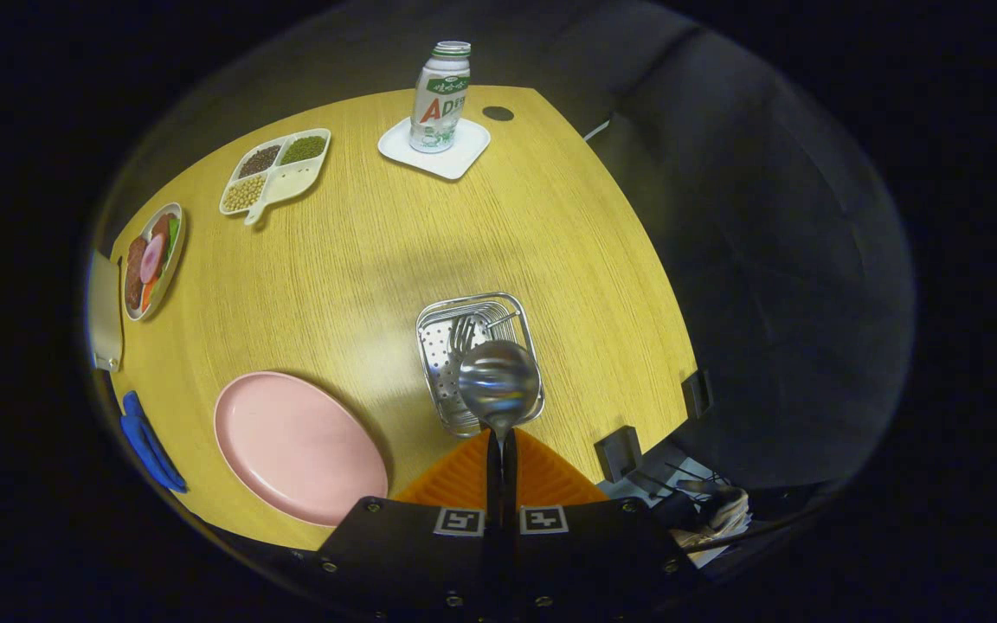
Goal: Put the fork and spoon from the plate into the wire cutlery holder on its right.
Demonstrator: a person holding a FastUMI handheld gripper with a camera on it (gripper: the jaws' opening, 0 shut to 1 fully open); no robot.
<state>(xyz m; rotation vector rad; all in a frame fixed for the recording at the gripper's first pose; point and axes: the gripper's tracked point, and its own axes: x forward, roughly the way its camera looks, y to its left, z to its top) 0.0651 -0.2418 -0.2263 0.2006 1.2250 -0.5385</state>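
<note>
The claw (pixel 500 450) is clamped on the spoon (pixel 498 383), holding it bowl-up directly over the wire holder (pixel 438 346) so it can drop beside the fork (pixel 462 333) inside. The plate (pixel 291 446) left of the holder lies bare.

**Layout on the table at inspection**

The gripper (pixel 499 437) is closed on the spoon (pixel 498 381), whose bowl sits directly over the wire cutlery holder (pixel 523 322). The fork (pixel 462 333) stands inside the holder. The plate (pixel 295 446) lies on the table (pixel 377 251) just left of the holder. Beyond, a bottle (pixel 440 97) stands on a coaster (pixel 464 151). A divided dish (pixel 299 177) lies left of the coaster; a food plate (pixel 152 260) lies further left, near the table edge.
</note>
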